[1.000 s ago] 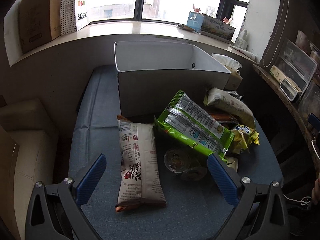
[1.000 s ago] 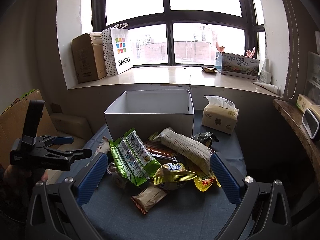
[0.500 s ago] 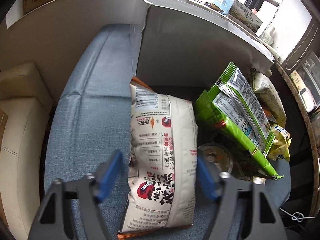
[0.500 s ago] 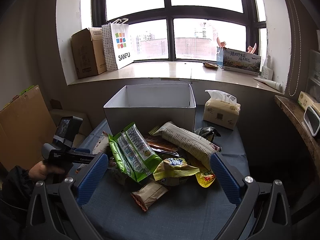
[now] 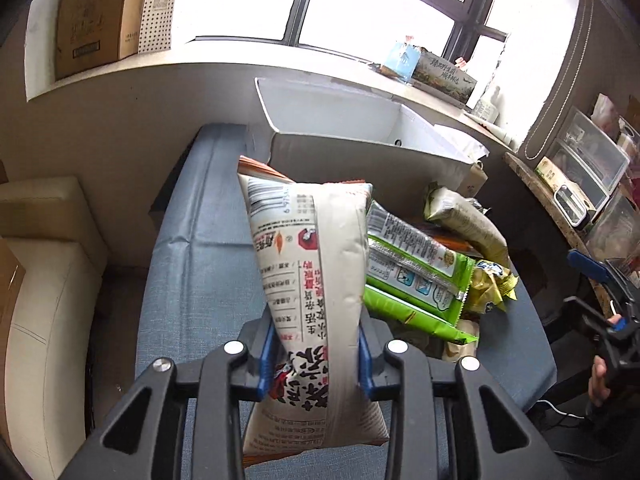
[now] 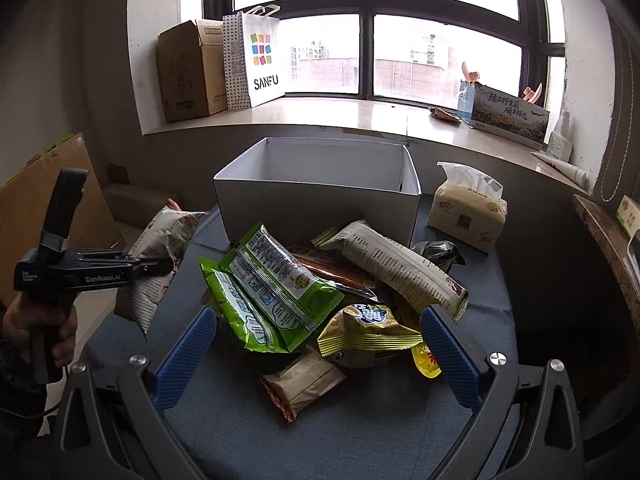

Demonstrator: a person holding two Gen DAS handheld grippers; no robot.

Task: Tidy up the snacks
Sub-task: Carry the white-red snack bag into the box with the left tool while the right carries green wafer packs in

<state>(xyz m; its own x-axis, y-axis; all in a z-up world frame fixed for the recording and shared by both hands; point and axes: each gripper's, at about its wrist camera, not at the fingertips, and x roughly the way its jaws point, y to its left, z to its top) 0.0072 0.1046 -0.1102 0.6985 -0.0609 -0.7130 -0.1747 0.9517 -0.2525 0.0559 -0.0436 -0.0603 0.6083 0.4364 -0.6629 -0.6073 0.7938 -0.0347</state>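
Note:
My left gripper point(image 5: 314, 356) has its blue pads pressed on both sides of a white snack bag point(image 5: 312, 264) with red print, and its jaws are closing on it. The bag hangs tilted off the blue cloth, left of the pile, and shows as such in the right wrist view point(image 6: 160, 248). My right gripper point(image 6: 316, 320) stands open above the snack pile with nothing gripped. Under it lie a green packet point(image 6: 272, 288), a yellow bag point(image 6: 368, 328), a small brown packet point(image 6: 304, 384) and a long beige packet point(image 6: 400, 264). An open white box point(image 6: 312, 208) stands behind the pile.
The blue-clothed table point(image 6: 360, 432) ends close in front. A tissue pack point(image 6: 468, 212) sits right of the box. On the windowsill stand a cardboard box point(image 6: 188, 72) and a paper bag point(image 6: 256, 60). A cream seat point(image 5: 44, 288) is left of the table.
My left gripper dropped over the white snack bag, closed around it and raised it off the cloth. My right gripper sank a little toward the pile and stayed open.

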